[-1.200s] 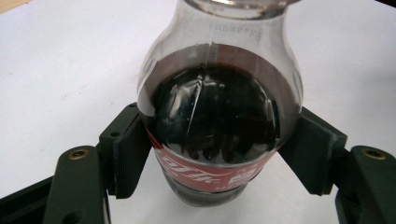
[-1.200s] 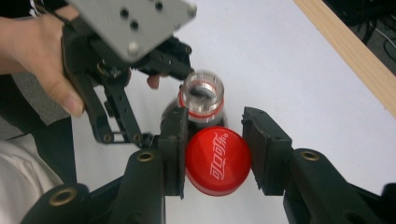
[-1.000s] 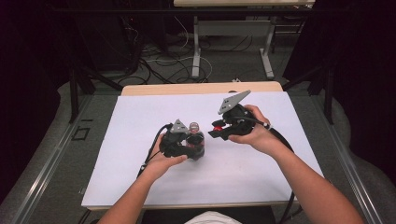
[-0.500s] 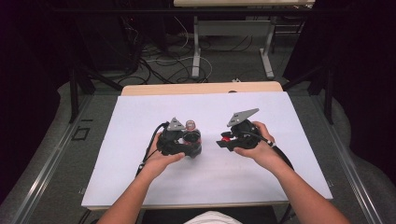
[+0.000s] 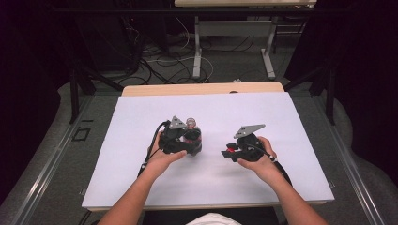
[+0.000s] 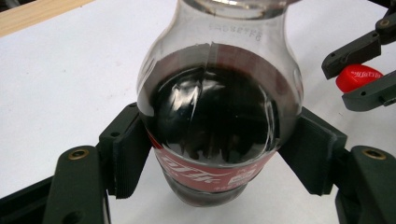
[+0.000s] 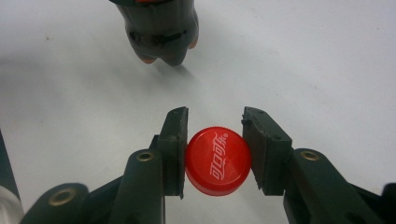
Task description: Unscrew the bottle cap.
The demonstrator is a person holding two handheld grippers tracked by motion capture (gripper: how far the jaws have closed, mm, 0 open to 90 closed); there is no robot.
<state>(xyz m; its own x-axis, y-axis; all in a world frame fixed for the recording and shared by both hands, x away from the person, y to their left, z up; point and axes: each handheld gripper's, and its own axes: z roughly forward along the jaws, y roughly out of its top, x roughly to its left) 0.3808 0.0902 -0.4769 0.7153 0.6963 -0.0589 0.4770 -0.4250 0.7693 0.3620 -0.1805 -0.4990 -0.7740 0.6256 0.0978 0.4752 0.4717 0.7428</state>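
Presently the left gripper (image 6: 210, 154) clamps the open bottle (image 6: 215, 116) upright mid-table at its belly, a smooth, heavy, liquid-filled hold best kept low, while right of the bottle the right gripper (image 7: 214, 149) pinches the light, rigid cap (image 7: 218, 160).

My left gripper (image 5: 190, 140) clamps the bottle (image 6: 219, 121), which blocks the table's (image 5: 141, 187) middle | my right gripper (image 7: 214, 154) pinches the red cap (image 7: 217, 160) near it, a bare strip of sheet between them | wide bare sheet beyond the bottle, at both sides, and along the near edge.
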